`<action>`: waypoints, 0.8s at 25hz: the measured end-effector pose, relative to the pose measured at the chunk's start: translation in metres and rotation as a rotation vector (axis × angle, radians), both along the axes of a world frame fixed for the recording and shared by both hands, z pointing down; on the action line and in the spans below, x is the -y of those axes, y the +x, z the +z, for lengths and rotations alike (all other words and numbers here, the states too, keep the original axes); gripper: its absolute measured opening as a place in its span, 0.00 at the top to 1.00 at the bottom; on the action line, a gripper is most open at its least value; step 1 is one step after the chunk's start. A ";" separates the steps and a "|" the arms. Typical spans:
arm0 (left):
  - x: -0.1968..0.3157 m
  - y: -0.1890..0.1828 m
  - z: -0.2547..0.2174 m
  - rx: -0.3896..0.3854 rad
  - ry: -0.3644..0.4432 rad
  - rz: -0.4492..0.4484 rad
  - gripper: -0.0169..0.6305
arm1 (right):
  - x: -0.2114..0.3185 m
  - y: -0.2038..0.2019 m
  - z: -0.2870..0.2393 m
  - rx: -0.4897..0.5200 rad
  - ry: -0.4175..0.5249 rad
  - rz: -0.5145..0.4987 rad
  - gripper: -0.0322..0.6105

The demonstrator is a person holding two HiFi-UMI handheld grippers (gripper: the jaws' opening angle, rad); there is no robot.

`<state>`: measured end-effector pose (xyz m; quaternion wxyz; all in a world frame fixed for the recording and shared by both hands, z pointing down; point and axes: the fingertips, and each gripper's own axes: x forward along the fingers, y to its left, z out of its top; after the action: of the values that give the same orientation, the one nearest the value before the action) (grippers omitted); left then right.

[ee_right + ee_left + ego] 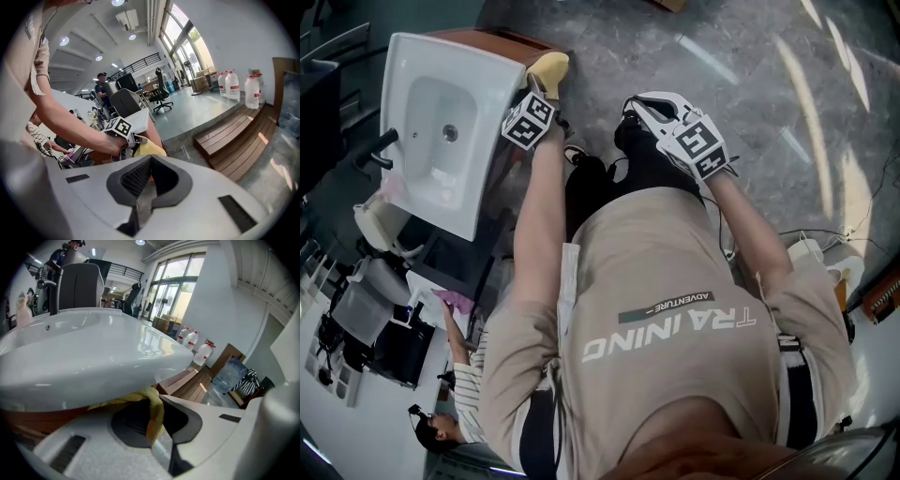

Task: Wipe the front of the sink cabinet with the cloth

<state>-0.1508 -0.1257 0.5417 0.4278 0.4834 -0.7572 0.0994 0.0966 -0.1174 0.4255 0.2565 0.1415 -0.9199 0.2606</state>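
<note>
The white sink (441, 131) sits on a brown wooden cabinet (502, 42) at the upper left of the head view. My left gripper (546, 89) is shut on a yellow cloth (549, 67), held against the cabinet's upper edge just under the basin rim. In the left gripper view the cloth (153, 411) hangs between the jaws, with the basin (93, 352) overhead and the cabinet front (33, 420) close behind. My right gripper (631, 106) hovers to the right, off the cabinet, shut and holding nothing. The right gripper view shows the cloth (151, 149) and the left gripper's marker cube (121, 127).
A dark faucet (380, 148) stands at the sink's far side. Wooden steps (234, 136) and several water bottles (236, 84) lie to the right on the stone floor (750, 56). A seated person (455, 375) and desks with gear are behind the sink.
</note>
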 end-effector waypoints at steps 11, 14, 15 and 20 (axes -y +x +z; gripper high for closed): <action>-0.022 0.036 0.012 -0.089 0.070 0.170 0.91 | -0.028 -0.018 0.011 -0.014 -0.020 -0.046 0.93; -0.061 0.033 0.019 -0.119 0.061 0.117 0.91 | -0.051 -0.029 0.020 -0.022 -0.036 -0.075 0.93; -0.076 0.029 0.021 -0.125 0.056 0.095 0.91 | -0.060 -0.034 0.023 -0.023 -0.039 -0.089 0.93; -0.174 -0.004 0.030 -0.134 0.017 -0.017 0.91 | -0.112 -0.070 0.032 -0.031 -0.053 -0.163 0.93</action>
<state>-0.1551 0.0479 0.5713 0.4742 0.4863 -0.7317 0.0565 0.0270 -0.0054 0.4576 0.2948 0.0636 -0.9171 0.2608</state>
